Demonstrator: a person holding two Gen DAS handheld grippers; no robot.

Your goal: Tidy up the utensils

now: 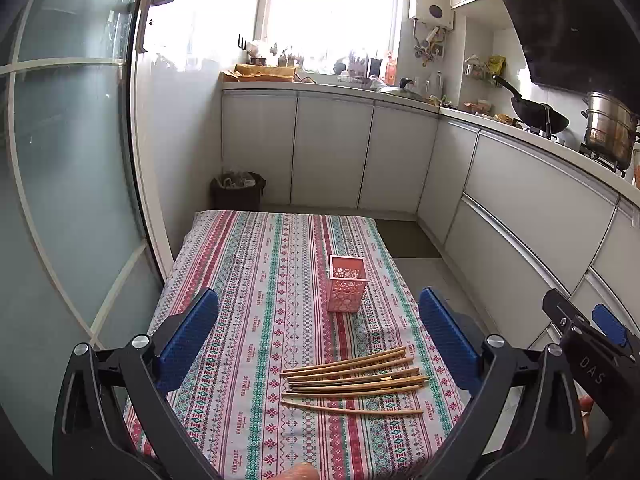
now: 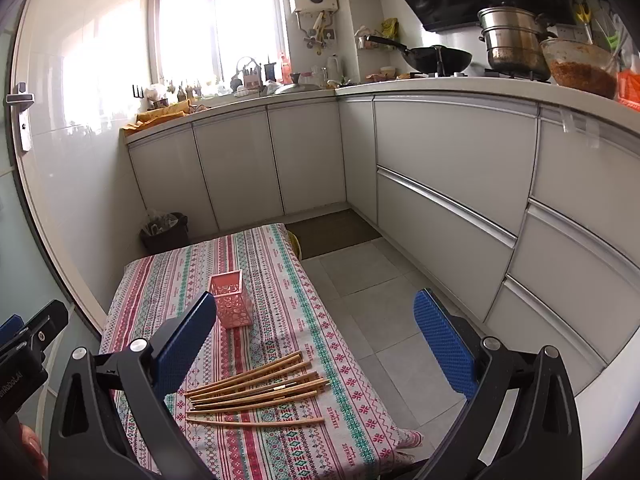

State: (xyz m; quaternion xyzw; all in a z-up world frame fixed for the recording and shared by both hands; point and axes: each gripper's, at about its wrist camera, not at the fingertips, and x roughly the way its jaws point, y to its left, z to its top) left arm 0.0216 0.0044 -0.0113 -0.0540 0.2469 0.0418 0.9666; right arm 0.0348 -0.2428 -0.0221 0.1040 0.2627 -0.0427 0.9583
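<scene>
Several wooden chopsticks (image 1: 354,380) lie loosely side by side on the patterned tablecloth (image 1: 256,288), near the table's front right. Behind them stands an upright pink perforated holder (image 1: 346,289), with nothing visible in it. My left gripper (image 1: 318,320) hovers above the table, wide open and holding nothing. The right gripper (image 1: 600,336) shows at the right edge of that view. In the right wrist view the chopsticks (image 2: 256,394) and the pink holder (image 2: 232,300) lie to the lower left. My right gripper (image 2: 316,326) is open and unloaded, partly over the floor.
White kitchen cabinets (image 2: 440,184) run along the back and right. A dark waste bin (image 1: 238,191) stands behind the table. A glass door (image 1: 68,160) is on the left. A wok (image 2: 432,58) and steel pot (image 2: 512,42) sit on the stove. Tiled floor (image 2: 380,312) lies to the table's right.
</scene>
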